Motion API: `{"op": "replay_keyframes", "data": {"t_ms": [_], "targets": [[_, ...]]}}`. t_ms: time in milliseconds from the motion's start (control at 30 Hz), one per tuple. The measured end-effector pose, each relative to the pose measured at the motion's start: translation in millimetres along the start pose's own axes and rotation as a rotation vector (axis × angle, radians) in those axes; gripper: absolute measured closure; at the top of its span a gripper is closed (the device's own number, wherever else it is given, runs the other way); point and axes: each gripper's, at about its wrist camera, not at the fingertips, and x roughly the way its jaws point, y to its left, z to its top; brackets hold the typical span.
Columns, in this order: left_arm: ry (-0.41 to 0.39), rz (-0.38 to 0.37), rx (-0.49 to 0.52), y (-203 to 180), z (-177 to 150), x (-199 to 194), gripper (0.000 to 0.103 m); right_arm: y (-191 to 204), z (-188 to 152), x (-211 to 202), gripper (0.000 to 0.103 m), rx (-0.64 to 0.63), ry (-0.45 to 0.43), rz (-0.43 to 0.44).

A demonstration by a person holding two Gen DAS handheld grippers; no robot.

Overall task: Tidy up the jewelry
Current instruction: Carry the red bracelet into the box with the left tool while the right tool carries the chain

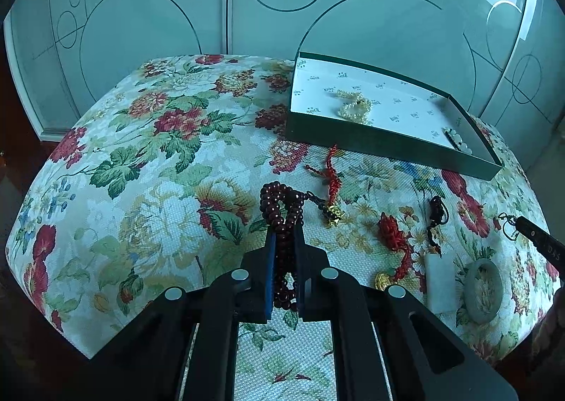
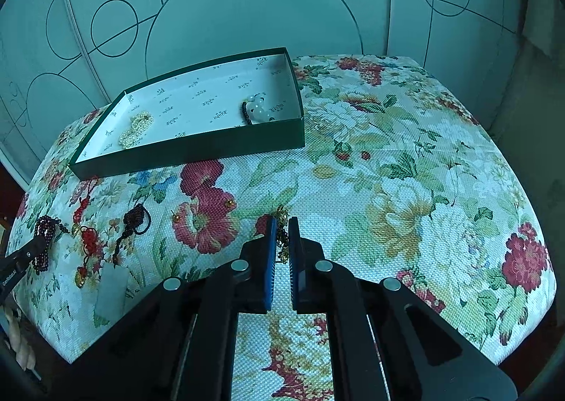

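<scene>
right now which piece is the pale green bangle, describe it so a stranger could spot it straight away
Start at the floral cushion and find the dark green box at its far side. Come to the near right edge, past the red knotted charm and the flat white pendant. The bangle lies flat just right of that pendant: the only solid, smooth ring, with no beads, cord or tassel.

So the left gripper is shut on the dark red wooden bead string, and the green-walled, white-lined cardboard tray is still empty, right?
Not quite. The left gripper is shut on the dark red wooden bead string, but the green-walled, white-lined cardboard tray is not empty: the right wrist view shows a cream pearl strand and a pale jade-coloured bead piece lying inside it.
</scene>
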Motion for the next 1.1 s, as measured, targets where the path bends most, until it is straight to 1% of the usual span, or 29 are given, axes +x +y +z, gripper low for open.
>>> {"op": "replay_keyframes", "data": {"t_ms": [300,667,933,1100], "targets": [[-0.04,-0.01,0.009,-5,7,-20,0.094,3,6,-18,0.096,0.001,-0.034,0.017],[-0.093,-0.04,0.03,-18,25,-38,0.094,11,24,-42,0.096,-0.008,-0.093,0.037],[-0.117,-0.068,0.046,-31,48,-34,0.094,23,49,-47,0.096,-0.018,-0.135,0.064],[-0.138,-0.085,0.079,-47,71,-26,0.094,32,73,-41,0.096,-0.018,-0.157,0.089]]}}
